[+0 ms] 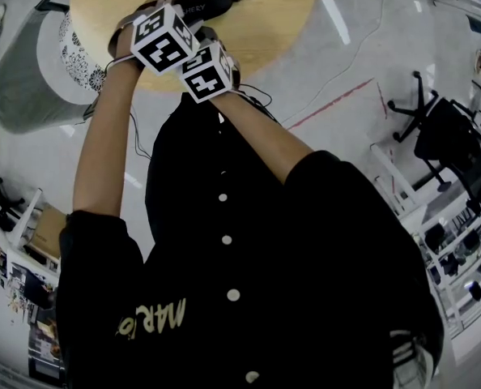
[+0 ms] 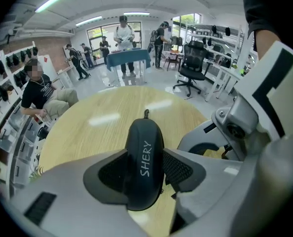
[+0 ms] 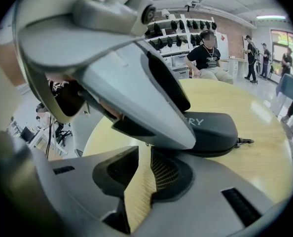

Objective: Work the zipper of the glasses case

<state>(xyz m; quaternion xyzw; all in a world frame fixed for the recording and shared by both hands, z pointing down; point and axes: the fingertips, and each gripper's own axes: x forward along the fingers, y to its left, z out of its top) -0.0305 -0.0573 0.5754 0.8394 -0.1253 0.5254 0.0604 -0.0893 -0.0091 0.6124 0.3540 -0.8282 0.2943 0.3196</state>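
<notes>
On the wooden table (image 1: 281,23), left gripper (image 2: 145,174) clamps the half-hidden glasses case (image 2: 145,142).

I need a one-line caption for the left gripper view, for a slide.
Left gripper clamps a black oval glasses case on a round pale wooden table.

1 glasses case (image 2: 144,135), 2 tongs (image 2: 145,174) (image 3: 139,174), 1 table (image 2: 97,127)

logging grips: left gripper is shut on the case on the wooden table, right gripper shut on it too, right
No: the right gripper view shows the right gripper open, only table between its jaws. The left gripper is shut on the case on the wooden table.
</notes>
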